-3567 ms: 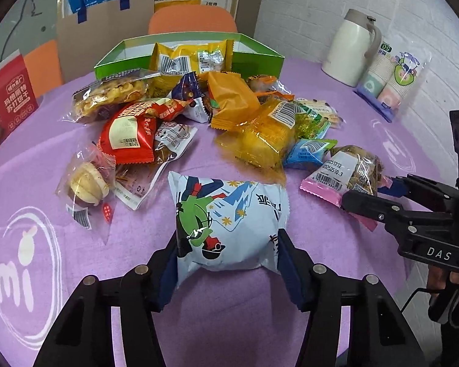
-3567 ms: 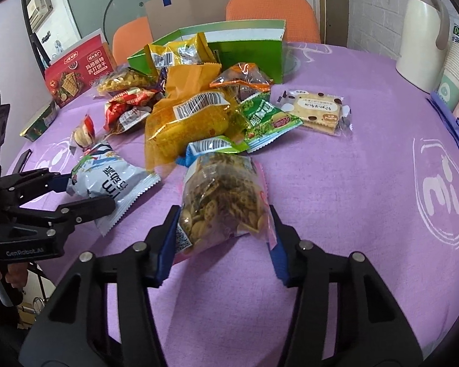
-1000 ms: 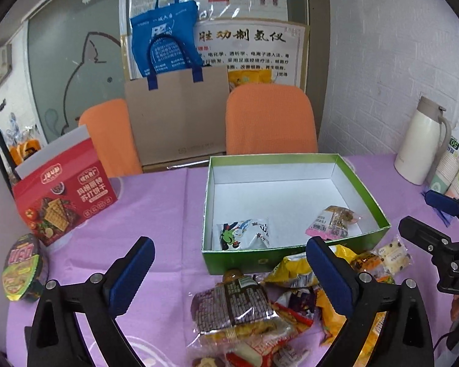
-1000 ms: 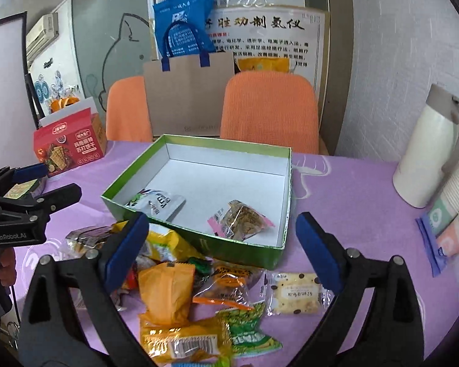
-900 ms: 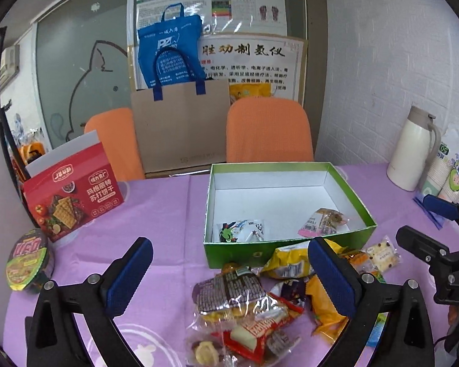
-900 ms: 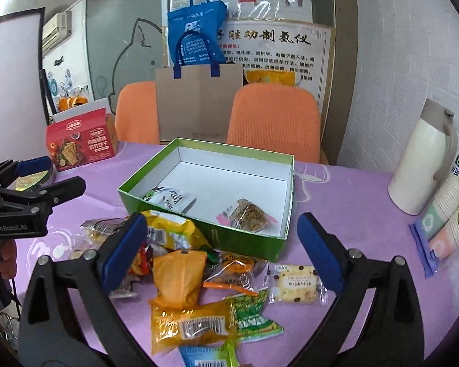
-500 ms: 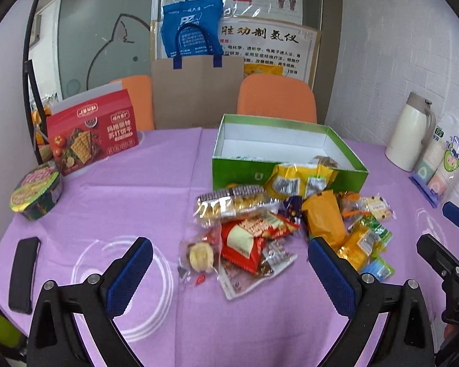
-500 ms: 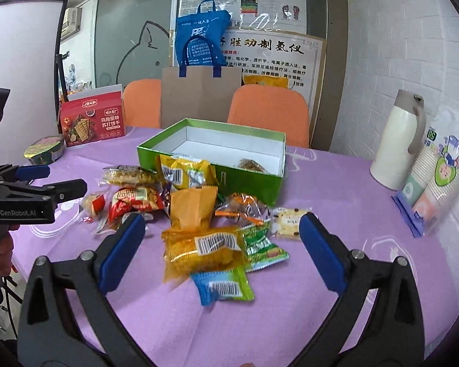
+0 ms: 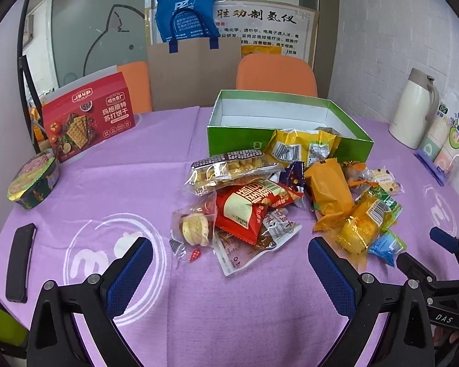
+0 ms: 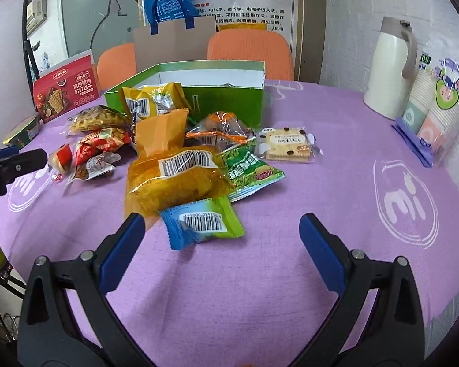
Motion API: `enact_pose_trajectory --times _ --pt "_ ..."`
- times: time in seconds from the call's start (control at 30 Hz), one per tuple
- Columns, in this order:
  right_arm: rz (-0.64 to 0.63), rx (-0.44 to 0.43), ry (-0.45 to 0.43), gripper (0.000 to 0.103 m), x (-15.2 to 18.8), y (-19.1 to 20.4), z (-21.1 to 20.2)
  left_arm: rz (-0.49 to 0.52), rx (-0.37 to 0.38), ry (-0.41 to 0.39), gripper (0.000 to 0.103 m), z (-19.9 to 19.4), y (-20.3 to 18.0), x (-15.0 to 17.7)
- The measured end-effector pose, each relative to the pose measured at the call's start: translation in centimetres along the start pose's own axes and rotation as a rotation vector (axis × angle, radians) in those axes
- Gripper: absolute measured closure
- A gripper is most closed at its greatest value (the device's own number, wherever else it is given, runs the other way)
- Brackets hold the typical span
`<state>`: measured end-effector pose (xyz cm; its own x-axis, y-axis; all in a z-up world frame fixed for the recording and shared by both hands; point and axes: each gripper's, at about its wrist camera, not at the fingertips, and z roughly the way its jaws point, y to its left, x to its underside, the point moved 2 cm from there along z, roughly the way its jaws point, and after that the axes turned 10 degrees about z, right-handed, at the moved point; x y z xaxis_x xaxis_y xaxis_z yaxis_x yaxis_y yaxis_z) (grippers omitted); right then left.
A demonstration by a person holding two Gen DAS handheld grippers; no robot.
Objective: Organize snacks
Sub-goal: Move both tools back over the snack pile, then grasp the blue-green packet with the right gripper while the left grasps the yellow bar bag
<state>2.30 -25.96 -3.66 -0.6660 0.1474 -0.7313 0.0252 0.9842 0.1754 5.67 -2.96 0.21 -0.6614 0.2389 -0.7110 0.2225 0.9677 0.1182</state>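
Snacks on purple tablecloth

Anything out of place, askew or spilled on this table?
Nothing is spilled or torn. The snacks lie in a loose overlapping heap outside the green box, and a yellow packet leans tilted against the box's front wall rather than sitting inside.

An office or meeting room: a round worktop under purple cloth, orange chairs on the far side, a printed notice board on the wall, a thermos jug far right.
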Motion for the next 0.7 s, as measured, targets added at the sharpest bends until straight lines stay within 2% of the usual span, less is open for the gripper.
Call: enact_pose_trajectory --times 0.27,0.4,0.47,0.53,0.63,0.7 --pt "0.018 -0.021 0.039 0.003 0.0 -0.5 1.3 0.047 0.027 0.028 0.000 1.2 -1.7 -0.2" --pt "0.010 -0.026 0.059 0.011 -0.2 -0.3 2.2 0.072 0.057 0.038 0.000 1.8 -2.8 -0.3" --pt "0.003 -0.032 0.072 0.019 -0.2 -0.2 2.6 0.078 0.087 0.040 0.000 2.0 -3.2 -0.5" --pt "-0.004 -0.050 0.093 0.061 -0.1 0.0 2.9 0.083 0.135 0.034 0.000 2.0 -3.6 -0.8" --pt "-0.008 -0.054 0.101 0.064 -0.1 -0.3 2.6 0.102 0.200 0.011 0.001 1.9 -4.8 -1.8" --pt "-0.003 -0.048 0.104 0.064 0.1 -0.9 2.1 0.135 0.251 -0.001 0.005 2.0 -6.1 -2.5"
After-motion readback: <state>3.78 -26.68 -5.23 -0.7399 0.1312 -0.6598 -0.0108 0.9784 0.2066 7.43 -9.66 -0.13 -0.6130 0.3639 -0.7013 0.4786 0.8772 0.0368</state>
